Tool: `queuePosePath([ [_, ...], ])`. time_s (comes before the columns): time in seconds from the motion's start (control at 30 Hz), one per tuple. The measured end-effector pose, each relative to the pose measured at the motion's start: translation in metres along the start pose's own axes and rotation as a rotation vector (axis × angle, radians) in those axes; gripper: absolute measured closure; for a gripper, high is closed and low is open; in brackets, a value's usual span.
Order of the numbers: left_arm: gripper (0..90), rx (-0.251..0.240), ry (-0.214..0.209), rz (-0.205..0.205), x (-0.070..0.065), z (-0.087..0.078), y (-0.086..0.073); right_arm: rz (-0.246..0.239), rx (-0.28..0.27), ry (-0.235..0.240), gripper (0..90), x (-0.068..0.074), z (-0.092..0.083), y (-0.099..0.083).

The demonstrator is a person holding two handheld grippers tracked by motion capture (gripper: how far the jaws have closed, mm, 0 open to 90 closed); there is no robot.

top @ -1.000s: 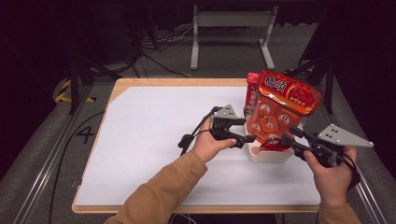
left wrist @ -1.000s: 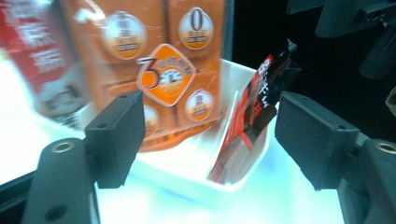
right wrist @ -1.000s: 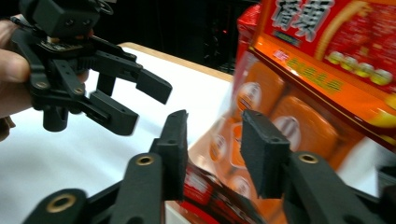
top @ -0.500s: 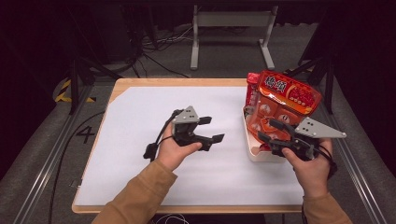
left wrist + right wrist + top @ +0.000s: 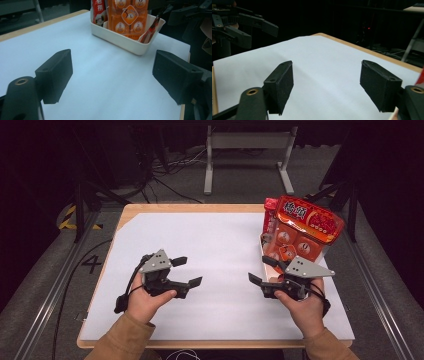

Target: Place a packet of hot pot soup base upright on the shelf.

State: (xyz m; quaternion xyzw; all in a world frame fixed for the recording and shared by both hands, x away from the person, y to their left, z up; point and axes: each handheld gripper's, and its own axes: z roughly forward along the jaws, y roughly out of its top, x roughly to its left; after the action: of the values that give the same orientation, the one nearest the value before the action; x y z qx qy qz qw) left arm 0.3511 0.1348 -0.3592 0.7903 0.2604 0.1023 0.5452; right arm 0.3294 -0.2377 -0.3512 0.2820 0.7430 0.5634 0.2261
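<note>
— How far are you with the packing?

— It looks finished, I think. The snack packets (image 5: 300,232) stand upright inside the white box (image 5: 125,41) at the far right of the counter (image 5: 220,245), and nothing lies loose on the white sheet.

— And your claws?

— Your left claw (image 5: 187,271) is released and holds nothing, well apart from the box. Your right claw (image 5: 264,270) is also released and holds nothing, just beside the box. I judge nothing is left, except perhaps to straighten the tilted top packet.
</note>
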Motion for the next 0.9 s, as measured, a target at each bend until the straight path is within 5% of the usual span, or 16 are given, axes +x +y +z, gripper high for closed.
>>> queuePosePath([
  [0.43,16.5,-0.013,0.059,-0.019,0.011,-0.03,-0.05,0.016,0.016,0.03,26.2,0.014,0.026,-0.038],
  [0.77,16.1,-0.012,0.085,-0.023,0.015,-0.027,-0.081,-0.003,0.044,0.035,25.4,0.019,0.039,-0.061],
  [0.9,15.5,-0.034,0.068,-0.071,0.022,-0.026,-0.089,0.01,0.065,0.039,24.6,0.017,0.043,-0.068],
])
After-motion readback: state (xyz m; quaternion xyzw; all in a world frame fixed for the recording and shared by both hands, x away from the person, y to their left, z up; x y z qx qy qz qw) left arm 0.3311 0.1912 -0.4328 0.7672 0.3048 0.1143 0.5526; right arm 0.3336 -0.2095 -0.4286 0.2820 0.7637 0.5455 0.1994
